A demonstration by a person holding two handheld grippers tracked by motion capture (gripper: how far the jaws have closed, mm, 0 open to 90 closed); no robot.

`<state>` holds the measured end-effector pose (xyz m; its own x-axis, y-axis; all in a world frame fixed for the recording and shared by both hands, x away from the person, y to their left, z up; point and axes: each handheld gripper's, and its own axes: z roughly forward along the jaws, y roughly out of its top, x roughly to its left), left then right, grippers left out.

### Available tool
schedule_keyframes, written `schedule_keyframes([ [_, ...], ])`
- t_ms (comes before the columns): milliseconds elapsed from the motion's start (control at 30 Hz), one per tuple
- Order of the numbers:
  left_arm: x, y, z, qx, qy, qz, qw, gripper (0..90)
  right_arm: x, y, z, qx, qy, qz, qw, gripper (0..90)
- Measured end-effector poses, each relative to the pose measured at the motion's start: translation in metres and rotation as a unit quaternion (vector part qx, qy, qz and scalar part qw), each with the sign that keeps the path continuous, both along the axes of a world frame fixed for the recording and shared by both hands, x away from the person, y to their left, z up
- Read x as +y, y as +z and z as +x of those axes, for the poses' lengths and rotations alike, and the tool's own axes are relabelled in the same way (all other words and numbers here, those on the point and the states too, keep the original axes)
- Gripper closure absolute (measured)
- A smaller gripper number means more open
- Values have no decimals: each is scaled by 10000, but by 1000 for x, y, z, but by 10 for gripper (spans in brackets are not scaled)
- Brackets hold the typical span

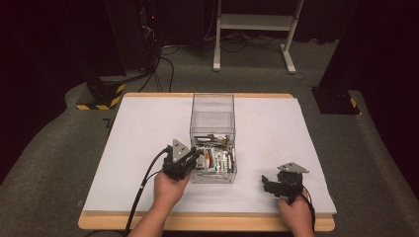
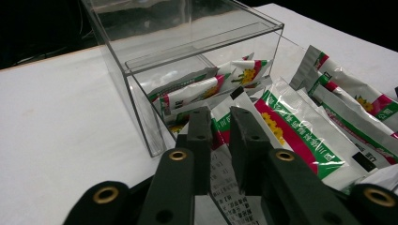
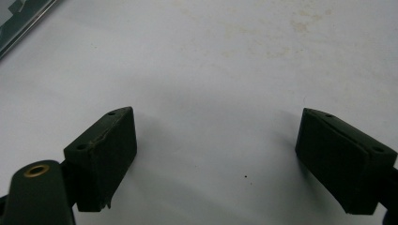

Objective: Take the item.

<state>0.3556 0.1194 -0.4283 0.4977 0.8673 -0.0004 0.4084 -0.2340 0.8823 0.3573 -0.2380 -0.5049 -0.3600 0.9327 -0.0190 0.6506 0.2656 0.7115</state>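
Left tool (image 2: 220, 140): lower middle of the left gripper view, jaws drawn close with a narrow gap; a printed white sachet (image 2: 223, 176) sits between them. Whether the pads already press on it cannot be told from the picture.
Left tool, high view (image 1: 196, 159): centre of frame, tip at the left wall of the clear plastic box.
Right tool (image 3: 216, 154): jaws spread wide over bare white surface, nothing between them. In the high view (image 1: 267, 183) it rests at lower right, well apart from the box.
Box: clear rectangular plastic container (image 1: 213, 138) on the white worktop (image 1: 143, 143), centre of the high view; near half holds the contents, far half looks bare.
Contents: green, red and white foil sachets (image 2: 300, 136) heaped at centre and right of the left gripper view, several leaning on the box walls.
Progress, judged: early. One sachet is being taken; none lie out on the worktop in the high view.
Left to do, judged: secure the pinch, lift the sachet clear, then work through the heap.
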Motion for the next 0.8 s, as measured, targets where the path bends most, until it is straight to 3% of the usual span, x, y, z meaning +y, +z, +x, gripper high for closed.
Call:
schedule_keyframes([
  [267, 3, -1, -2, -26, 54, -159, 9999, 887, 0, 0, 0, 0, 2, 1, 10000, 130],
  [800, 11, 2, -8, -247, 101, -501, 9984, 895, 0, 0, 0, 0, 1, 1, 10000, 129],
])
